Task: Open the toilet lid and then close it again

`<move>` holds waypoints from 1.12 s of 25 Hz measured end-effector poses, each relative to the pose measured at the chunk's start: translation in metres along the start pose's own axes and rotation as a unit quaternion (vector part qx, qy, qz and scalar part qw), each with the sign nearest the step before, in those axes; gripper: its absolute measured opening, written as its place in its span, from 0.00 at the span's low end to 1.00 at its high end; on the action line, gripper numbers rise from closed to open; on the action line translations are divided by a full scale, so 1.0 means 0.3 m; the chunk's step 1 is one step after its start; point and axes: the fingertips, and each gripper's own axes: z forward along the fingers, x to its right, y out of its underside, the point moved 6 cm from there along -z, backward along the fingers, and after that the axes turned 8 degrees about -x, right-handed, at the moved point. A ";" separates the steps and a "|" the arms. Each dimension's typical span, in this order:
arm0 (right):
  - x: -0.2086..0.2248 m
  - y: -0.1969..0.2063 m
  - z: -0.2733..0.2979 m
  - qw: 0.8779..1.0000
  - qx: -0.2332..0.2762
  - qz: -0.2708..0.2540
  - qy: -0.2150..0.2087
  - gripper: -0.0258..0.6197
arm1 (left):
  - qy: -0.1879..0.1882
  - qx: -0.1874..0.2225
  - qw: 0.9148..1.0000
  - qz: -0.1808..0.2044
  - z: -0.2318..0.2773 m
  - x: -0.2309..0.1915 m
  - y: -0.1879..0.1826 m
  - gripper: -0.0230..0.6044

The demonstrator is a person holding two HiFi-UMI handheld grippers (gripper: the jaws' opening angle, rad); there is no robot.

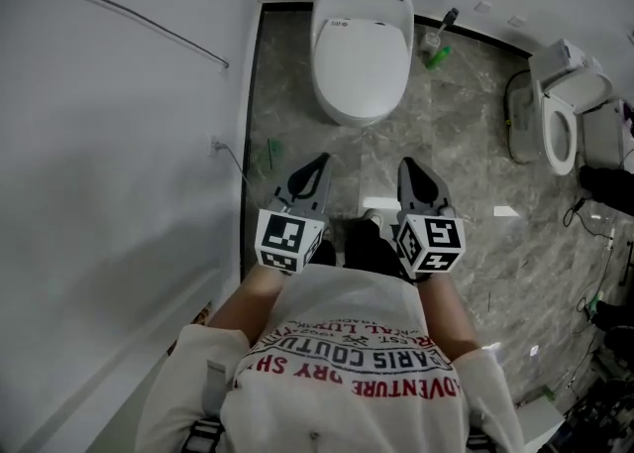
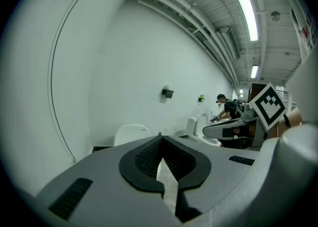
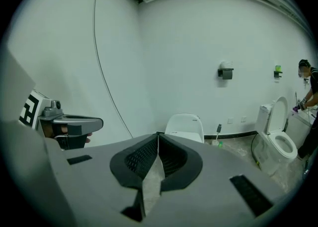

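Note:
A white toilet [image 1: 362, 45] with its lid down stands against the far wall, ahead of both grippers and a floor stretch away from them. It shows again as the toilet [image 2: 130, 134] in the left gripper view and the toilet [image 3: 185, 124] in the right gripper view. My left gripper [image 1: 317, 162] and right gripper [image 1: 410, 166] are held side by side in front of me, both pointing at it. The jaws of the left gripper [image 2: 160, 135] are shut with nothing between them. The right gripper [image 3: 158, 134] is shut and empty too.
A white wall [image 1: 119, 193] runs close along the left, with a thin cable [image 1: 230, 154] on it. A toilet brush [image 1: 436, 43] stands just right of the toilet. A second toilet [image 1: 560, 114] with its lid up stands at the right, where a person [image 3: 309, 89] works.

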 end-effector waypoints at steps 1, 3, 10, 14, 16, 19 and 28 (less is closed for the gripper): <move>0.021 -0.007 0.028 1.000 -0.002 0.001 -0.002 0.06 | 0.000 -0.004 1.000 0.002 0.028 -0.006 -0.001 0.05; 0.066 -0.021 0.083 1.000 -0.006 0.001 -0.009 0.06 | -0.003 -0.015 1.000 0.006 0.086 -0.014 -0.005 0.05; 0.257 -0.066 0.303 0.998 -0.031 -0.006 -0.055 0.06 | -0.038 -0.039 0.998 -0.008 0.331 -0.034 -0.034 0.05; 0.375 -0.104 0.428 0.996 -0.047 -0.007 -0.080 0.06 | -0.020 -0.061 0.998 -0.011 0.500 -0.010 -0.043 0.05; 0.429 -0.121 0.478 0.994 -0.056 -0.005 -0.091 0.06 | -0.013 -0.071 0.997 -0.013 0.575 0.010 -0.053 0.05; 0.495 -0.130 0.561 0.992 -0.065 -0.004 -0.106 0.06 | -0.023 -0.077 0.997 -0.014 0.685 -0.003 -0.059 0.05; 0.608 0.005 0.804 0.984 -0.114 -0.037 -0.132 0.06 | -0.051 -0.105 0.993 -0.010 0.942 -0.115 0.070 0.05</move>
